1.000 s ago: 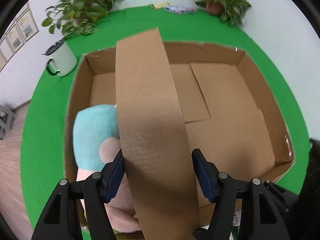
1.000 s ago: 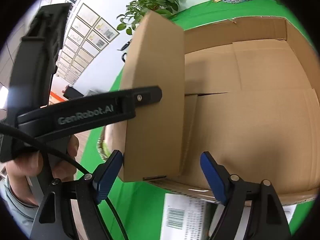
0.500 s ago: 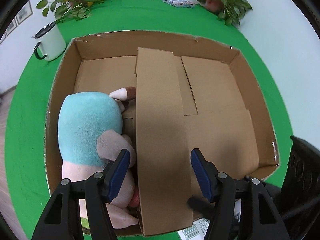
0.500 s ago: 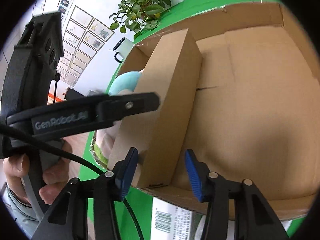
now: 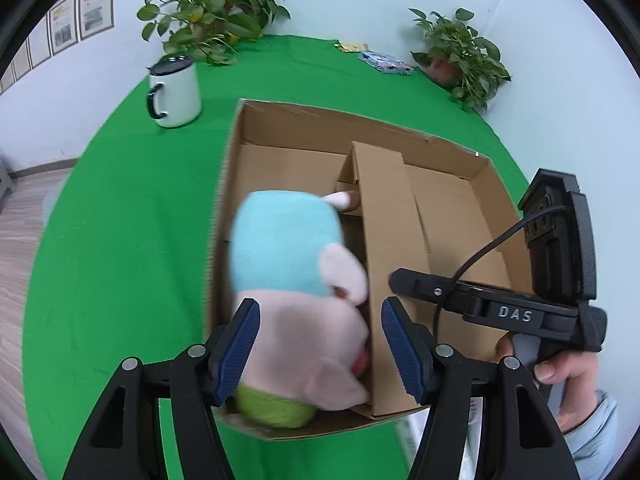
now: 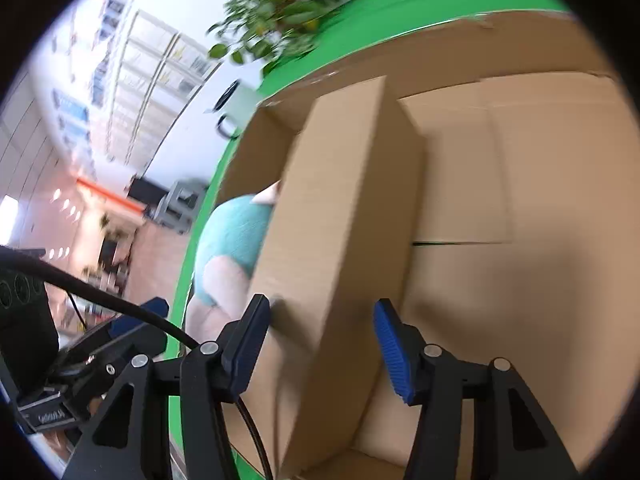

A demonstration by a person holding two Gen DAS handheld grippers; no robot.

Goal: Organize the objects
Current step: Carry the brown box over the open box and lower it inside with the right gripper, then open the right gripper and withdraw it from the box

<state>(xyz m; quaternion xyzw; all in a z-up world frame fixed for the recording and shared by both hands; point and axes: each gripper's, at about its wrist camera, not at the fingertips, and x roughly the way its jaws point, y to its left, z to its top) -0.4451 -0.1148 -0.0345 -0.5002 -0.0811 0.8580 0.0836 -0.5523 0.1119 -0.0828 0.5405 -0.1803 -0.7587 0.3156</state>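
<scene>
A large open cardboard box [image 5: 492, 176] sits on the green table. A blue, pink and green plush toy [image 5: 288, 248] lies in its left part. Beside the toy, a long narrow cardboard box [image 5: 388, 216] stands on edge inside the big box. My left gripper [image 5: 320, 344] hovers open just above the plush, its pads clear of it. My right gripper [image 6: 320, 340] straddles the near end of the narrow box [image 6: 340, 208], and its jaws are opening, with a gap at the right pad. The plush [image 6: 232, 232] shows behind that box.
A white mug [image 5: 174, 92] with a black lid stands left of the box. Two potted plants [image 5: 208, 8] [image 5: 460, 56] and flat packets [image 5: 384, 62] line the far edge. A person's hand [image 5: 560, 364] holds the right gripper. A barcoded paper [image 5: 412, 436] lies by the box's near wall.
The narrow box went from tilted up between my left fingers to resting inside the big box. My left gripper swung left over the plush. My right jaws narrowed around the box's end, then widened.
</scene>
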